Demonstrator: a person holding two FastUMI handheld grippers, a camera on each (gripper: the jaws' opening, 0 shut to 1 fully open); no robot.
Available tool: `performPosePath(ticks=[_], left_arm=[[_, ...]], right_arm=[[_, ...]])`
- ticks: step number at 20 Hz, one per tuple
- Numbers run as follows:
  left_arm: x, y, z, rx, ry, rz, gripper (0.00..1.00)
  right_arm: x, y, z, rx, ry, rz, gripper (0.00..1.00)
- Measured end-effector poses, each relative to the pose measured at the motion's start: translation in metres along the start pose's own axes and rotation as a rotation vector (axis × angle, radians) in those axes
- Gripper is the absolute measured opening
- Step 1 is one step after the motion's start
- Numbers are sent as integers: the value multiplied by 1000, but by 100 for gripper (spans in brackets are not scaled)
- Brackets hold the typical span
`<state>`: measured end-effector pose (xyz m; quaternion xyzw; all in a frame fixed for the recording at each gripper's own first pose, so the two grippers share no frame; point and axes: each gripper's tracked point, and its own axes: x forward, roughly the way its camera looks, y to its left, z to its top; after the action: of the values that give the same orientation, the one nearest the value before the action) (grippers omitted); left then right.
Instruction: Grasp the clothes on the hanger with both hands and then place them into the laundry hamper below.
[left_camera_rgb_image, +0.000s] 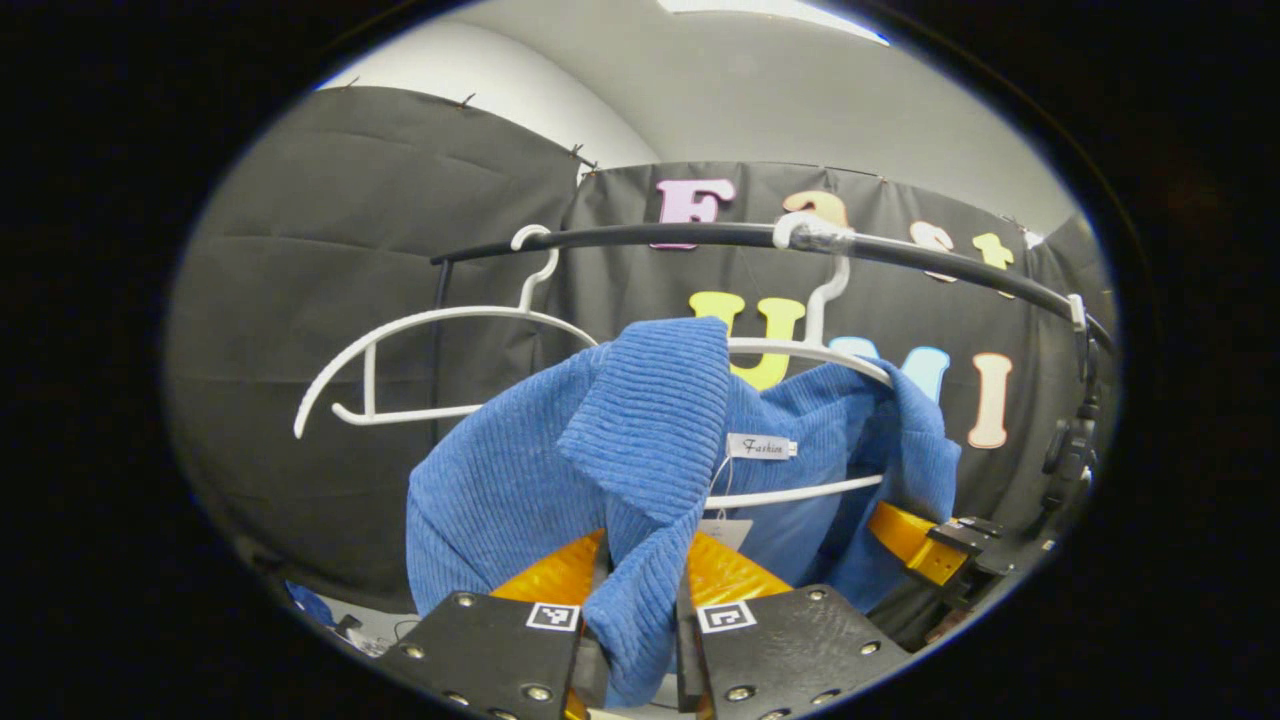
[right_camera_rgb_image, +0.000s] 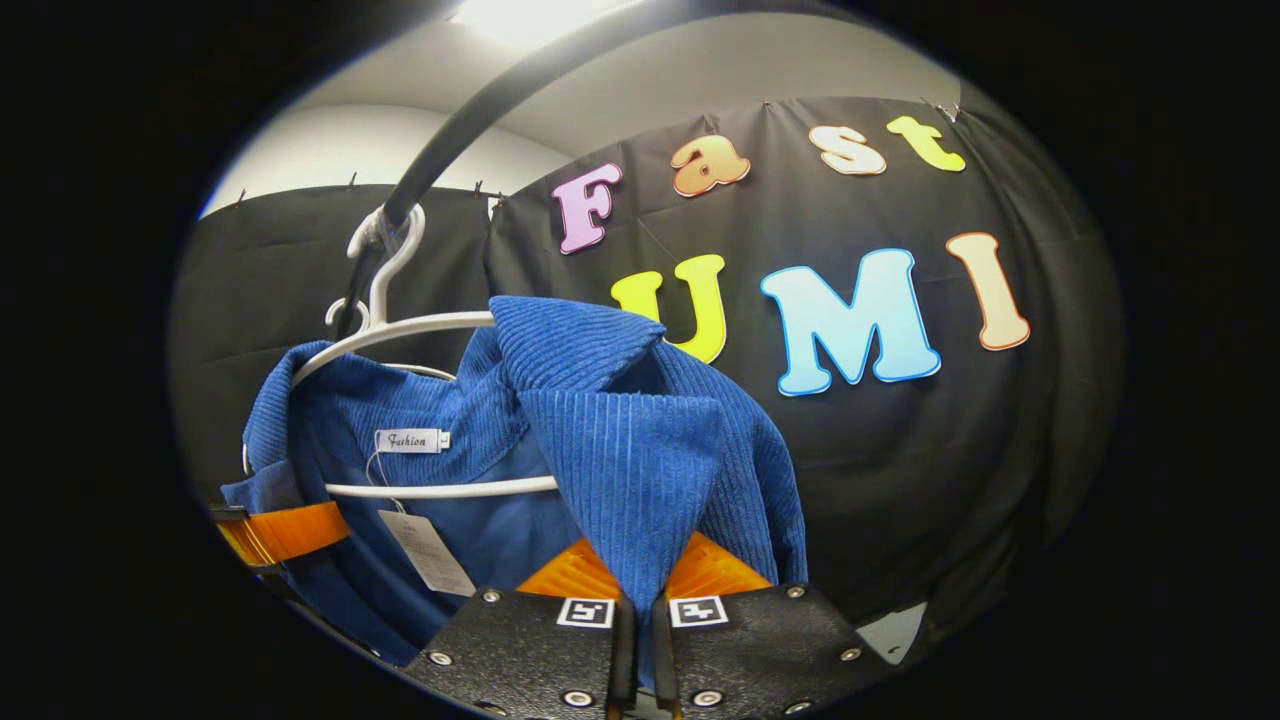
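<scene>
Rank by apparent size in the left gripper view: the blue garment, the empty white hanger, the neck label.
1. Blue garment, though it is nearest the camera.
2. Empty white hanger.
3. Neck label, clearly smallest.

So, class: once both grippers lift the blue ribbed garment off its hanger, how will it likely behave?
Probably floppy: the blue garment already folds and droops between the left gripper fingers. Its ribbed weave likely resists slipping. It may snag, since the white hanger sits inside it.
</scene>
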<state>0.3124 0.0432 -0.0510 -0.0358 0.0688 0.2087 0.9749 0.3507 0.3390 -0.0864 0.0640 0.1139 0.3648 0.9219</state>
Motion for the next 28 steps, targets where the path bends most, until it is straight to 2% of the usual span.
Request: performPosePath(ticks=[2,3,4,9,14,22,28], left_arm=[[-1,-6,2,5,-12,-34,28],[5,7,-3,10,-21,17,29],[8,4,-1,-3,-15,-2,4],[-9,-5,7,-59,-37,-89,3],[-21,-1,14,-94,-48,-111,3],[-36,14,32,-60,-87,-82,3],[-41,42,51,-26,-118,-22,3]], right_arm=[[-1,9,-4,18,10,31,4],[-3,11,-4,25,15,40,2],[-4,11,-4,24,18,44,2],[-13,12,2,21,-6,40,0],[-19,2,15,16,-40,8,0],[-21,2,28,-34,-92,-4,0],[-18,-17,44,-33,-141,-63,0]])
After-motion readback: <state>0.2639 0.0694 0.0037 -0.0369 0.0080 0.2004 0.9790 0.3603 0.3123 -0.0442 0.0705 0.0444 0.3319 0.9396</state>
